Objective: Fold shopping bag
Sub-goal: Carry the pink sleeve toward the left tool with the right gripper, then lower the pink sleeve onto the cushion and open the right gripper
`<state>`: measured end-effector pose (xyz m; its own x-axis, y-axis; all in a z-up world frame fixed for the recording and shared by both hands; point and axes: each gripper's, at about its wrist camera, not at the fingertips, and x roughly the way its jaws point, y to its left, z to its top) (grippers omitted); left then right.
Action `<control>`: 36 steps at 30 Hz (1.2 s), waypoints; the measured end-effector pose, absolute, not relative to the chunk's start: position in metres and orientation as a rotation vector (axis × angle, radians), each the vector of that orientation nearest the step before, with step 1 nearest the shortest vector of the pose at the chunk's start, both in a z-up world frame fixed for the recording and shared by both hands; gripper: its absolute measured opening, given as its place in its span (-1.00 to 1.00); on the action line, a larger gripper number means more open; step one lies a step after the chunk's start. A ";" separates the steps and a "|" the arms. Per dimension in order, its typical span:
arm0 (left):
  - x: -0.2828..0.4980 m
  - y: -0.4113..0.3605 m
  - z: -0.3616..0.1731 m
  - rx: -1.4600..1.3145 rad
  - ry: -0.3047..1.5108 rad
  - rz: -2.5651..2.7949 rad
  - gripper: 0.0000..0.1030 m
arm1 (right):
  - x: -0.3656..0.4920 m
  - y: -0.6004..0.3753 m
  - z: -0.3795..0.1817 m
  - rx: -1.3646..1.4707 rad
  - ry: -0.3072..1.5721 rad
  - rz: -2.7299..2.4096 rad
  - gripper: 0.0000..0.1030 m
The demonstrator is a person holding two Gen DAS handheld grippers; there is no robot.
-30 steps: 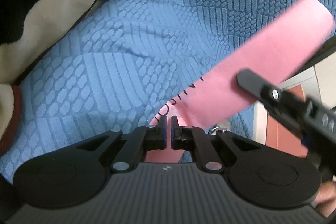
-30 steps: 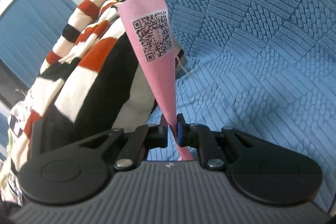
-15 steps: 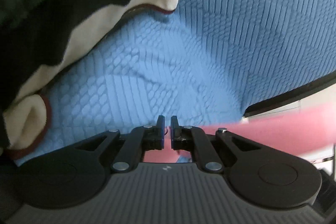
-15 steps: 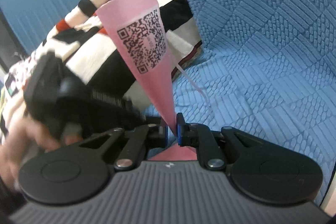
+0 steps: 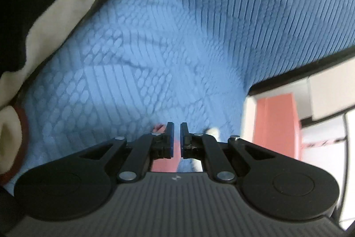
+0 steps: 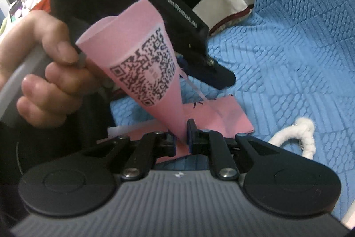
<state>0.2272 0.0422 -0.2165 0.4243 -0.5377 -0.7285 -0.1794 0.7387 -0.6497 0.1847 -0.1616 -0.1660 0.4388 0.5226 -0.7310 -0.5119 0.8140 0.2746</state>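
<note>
Pink shopping bag (image 6: 221, 119) lies partly flat on the blue bedspread (image 6: 288, 48); my left tool (image 5: 176, 137) is pressed together, empty. My right tool (image 6: 182, 133) pinches a raised flap, so I judge folding about half done, final creasing left.

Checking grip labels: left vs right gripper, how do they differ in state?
The right gripper pinches the pink bag, its QR flap standing up from the jaws; the left gripper has nothing between its pads. The right sits over the bag, the left over the blue cover. Both are nearly closed.
</note>
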 end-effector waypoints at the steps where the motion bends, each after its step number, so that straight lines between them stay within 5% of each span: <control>1: 0.227 0.038 -0.218 -0.713 1.147 -0.250 -0.88 | 0.186 -0.162 -0.167 0.019 0.920 0.644 -0.74; 19: 0.224 0.018 -0.223 -0.545 1.166 -0.175 -0.97 | 0.160 -0.177 -0.159 0.123 0.916 0.629 -0.42; 36: 0.215 0.037 -0.203 -0.657 1.066 -0.202 -0.97 | 0.166 -0.160 -0.164 0.010 0.924 0.649 -0.43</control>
